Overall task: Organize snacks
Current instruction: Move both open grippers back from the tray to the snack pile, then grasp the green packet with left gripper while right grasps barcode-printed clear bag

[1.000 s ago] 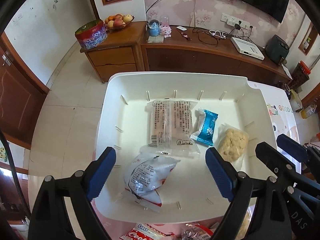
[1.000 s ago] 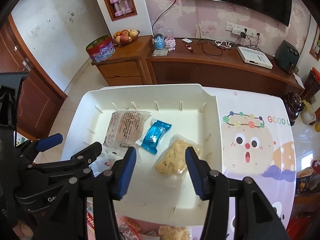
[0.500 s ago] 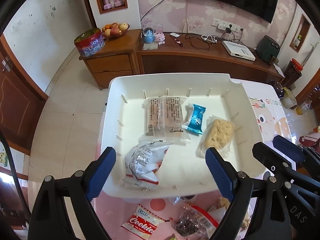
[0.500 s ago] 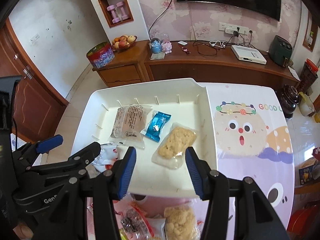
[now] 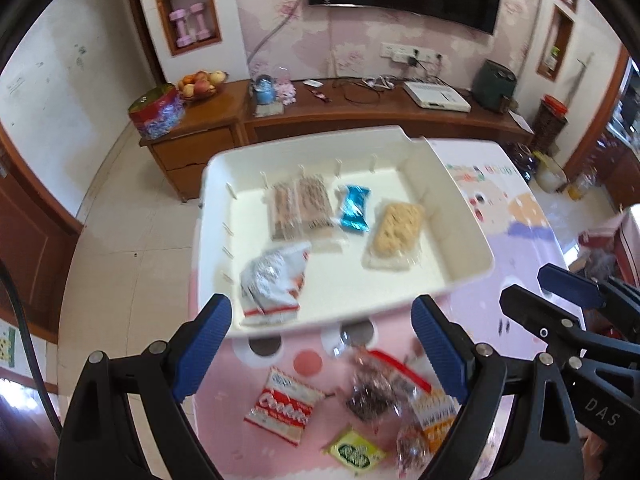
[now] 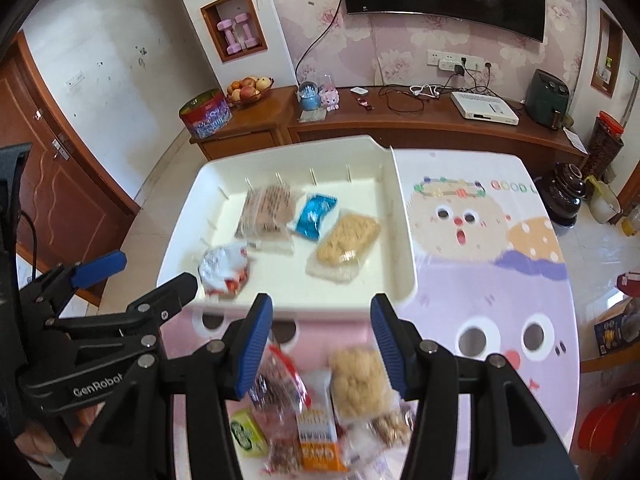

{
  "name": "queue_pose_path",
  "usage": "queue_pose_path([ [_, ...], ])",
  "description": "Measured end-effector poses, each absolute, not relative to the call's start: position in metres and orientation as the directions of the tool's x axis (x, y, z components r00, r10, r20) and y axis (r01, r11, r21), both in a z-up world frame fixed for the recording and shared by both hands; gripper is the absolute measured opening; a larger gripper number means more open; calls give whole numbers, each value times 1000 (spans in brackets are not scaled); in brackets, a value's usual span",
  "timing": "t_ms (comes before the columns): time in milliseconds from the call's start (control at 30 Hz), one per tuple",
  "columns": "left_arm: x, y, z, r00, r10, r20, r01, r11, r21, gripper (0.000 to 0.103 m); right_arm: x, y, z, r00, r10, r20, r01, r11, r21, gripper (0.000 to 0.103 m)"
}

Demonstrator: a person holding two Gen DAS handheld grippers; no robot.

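Note:
A white tray (image 5: pixel 460 216) (image 6: pixel 404 240) on the table holds a long brown wafer pack (image 5: pixel 302 210) (image 6: pixel 266 212), a blue candy wrapper (image 5: pixel 354 208) (image 6: pixel 314 216), a clear-wrapped oat bar (image 5: pixel 396 228) (image 6: pixel 346 240) and a crumpled white-and-red packet (image 5: pixel 272 280) (image 6: pixel 224 266). Loose snacks lie on the table nearer than the tray: a red-and-white cookie pack (image 5: pixel 286 404), a dark nut bag (image 5: pixel 370 392) (image 6: pixel 276 384), an orange packet (image 6: pixel 316 436), a green candy (image 5: pixel 354 450) (image 6: pixel 246 432) and a puffed rice bar (image 6: pixel 360 380). My left gripper (image 5: pixel 320 344) is open, nothing between its fingers. My right gripper (image 6: pixel 322 344) is partly open over the pile, holding nothing.
A cartoon-printed cloth (image 6: pixel 480 264) covers the table. A wooden cabinet (image 6: pixel 400 124) runs along the far wall with a fruit bowl (image 6: pixel 248 88) and a round tin (image 6: pixel 206 114). A dark pot (image 6: pixel 564 194) stands past the table's right edge. The floor (image 5: pixel 120 260) lies left.
Both grippers have drawn back from above the tray toward the near side and risen a little. The loose snack pile has come into view under them. Neither opening has changed.

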State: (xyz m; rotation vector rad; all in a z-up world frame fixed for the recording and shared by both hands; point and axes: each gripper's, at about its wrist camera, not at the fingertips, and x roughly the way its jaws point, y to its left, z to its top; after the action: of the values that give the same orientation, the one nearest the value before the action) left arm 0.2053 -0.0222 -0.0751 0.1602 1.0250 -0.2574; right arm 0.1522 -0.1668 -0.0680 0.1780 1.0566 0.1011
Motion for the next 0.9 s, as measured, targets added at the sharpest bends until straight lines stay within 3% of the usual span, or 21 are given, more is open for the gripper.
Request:
queue_pose_path([
  [500, 145, -17, -135, 338, -136, -931, 381, 925, 3, 91, 49, -190, -114, 391, 140, -910, 66, 982, 179, 52],
  [900, 135, 4, -221, 166, -46, -985, 198, 980, -13, 91, 11, -186, -180, 251, 169, -953, 4, 985, 175, 54],
])
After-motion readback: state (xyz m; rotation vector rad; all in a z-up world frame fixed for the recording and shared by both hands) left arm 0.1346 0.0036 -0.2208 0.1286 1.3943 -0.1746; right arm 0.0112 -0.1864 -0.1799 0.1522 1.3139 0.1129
